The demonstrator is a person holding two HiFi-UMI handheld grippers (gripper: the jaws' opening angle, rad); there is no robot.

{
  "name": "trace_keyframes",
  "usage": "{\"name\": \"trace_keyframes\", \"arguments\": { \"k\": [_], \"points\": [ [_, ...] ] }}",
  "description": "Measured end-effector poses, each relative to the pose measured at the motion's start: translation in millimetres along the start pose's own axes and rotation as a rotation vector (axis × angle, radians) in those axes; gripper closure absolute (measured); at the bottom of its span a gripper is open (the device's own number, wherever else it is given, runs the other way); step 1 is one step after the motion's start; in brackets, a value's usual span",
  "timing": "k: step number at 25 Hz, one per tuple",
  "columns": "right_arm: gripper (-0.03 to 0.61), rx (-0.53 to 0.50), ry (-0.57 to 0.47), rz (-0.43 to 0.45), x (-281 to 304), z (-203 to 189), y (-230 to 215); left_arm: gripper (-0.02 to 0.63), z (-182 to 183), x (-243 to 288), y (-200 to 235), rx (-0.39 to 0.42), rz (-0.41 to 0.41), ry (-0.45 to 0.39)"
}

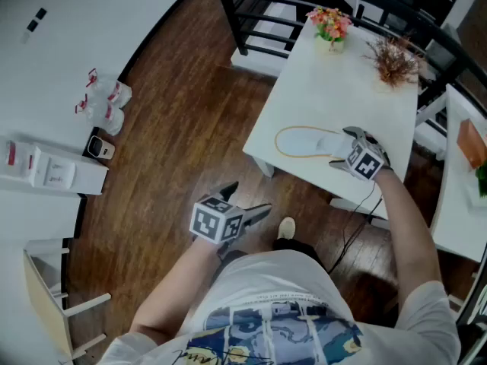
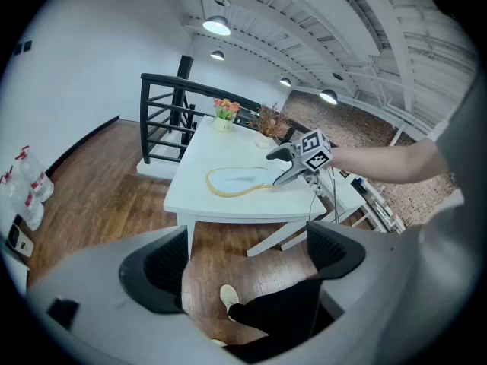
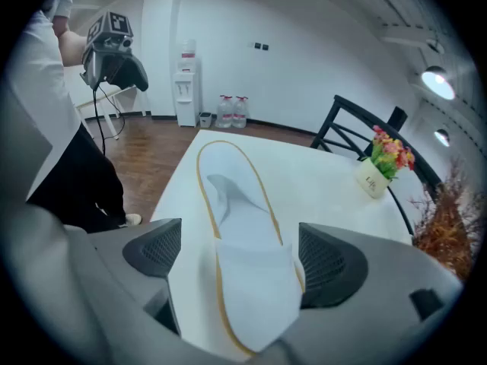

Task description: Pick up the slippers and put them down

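Slipper [image 1: 303,142], white with a yellow rim, lies flat on the white table [image 1: 319,78] near its front edge. Its toe end sits between the jaws of the right gripper [image 1: 340,149], which stand apart, not yet clamped. The left gripper [image 1: 249,201] hangs open and empty over the wood floor [image 1: 175,112]. A shallow pinch on such thin fabric could let it droop, slip out, or slide off the edge.

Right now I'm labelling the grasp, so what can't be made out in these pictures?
- Slipper strap end: head view, under the right gripper.
- Pad contact with slipper: right gripper view, unclear.
- Flowerpot print: right gripper view, too small.
- Second slipper: in no view.
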State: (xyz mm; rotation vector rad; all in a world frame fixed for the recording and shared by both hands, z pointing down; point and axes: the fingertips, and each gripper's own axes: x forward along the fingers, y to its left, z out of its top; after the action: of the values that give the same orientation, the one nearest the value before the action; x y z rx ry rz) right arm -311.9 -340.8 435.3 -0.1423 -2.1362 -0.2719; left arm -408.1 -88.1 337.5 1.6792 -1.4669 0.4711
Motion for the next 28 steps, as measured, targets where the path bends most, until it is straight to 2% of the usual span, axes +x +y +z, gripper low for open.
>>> {"name": "trace_keyframes", "arguments": {
  "k": [6,8,10,13,15,19,25,28],
  "points": [
    [0.08,-0.155,0.145,0.135,49.5,-33.8,-3.5,0.126,-10.3,22.3,-21.6,-0.042,-0.022,0.03],
    [0.072,-0.132,0.172,0.183,57.9,-40.0,-7.4,0.126,-7.8,28.9,-20.1,-0.032,-0.022,0.033],
    [0.06,-0.06,0.168,0.231,59.1,-44.7,-9.0,0.126,-2.3,34.4,-19.4,-0.016,-0.024,0.029],
    [0.08,-0.038,0.12,0.241,55.6,-40.9,-7.9,0.126,6.1,36.3,-22.0,-0.006,-0.033,0.008],
    [0.133,-0.042,0.113,0.224,52.3,-38.8,-5.2,0.126,8.0,34.6,-24.2,-0.002,-0.039,0.005],
    [0.146,0.018,0.113,0.139,39.0,-44.1,-2.7,0.126,9.3,31.6,-29.1,0.033,-0.059,0.021],
    [0.147,0.247,-0.012,-0.036,-25.9,-30.9,16.2,0.126,-0.5,19.2,-39.5,0.127,-0.124,0.051],
    [0.146,0.346,-0.012,-0.122,-77.5,-35.6,48.9,0.126,-9.9,5.4,-55.7,0.209,-0.184,0.069]
  ]
}}
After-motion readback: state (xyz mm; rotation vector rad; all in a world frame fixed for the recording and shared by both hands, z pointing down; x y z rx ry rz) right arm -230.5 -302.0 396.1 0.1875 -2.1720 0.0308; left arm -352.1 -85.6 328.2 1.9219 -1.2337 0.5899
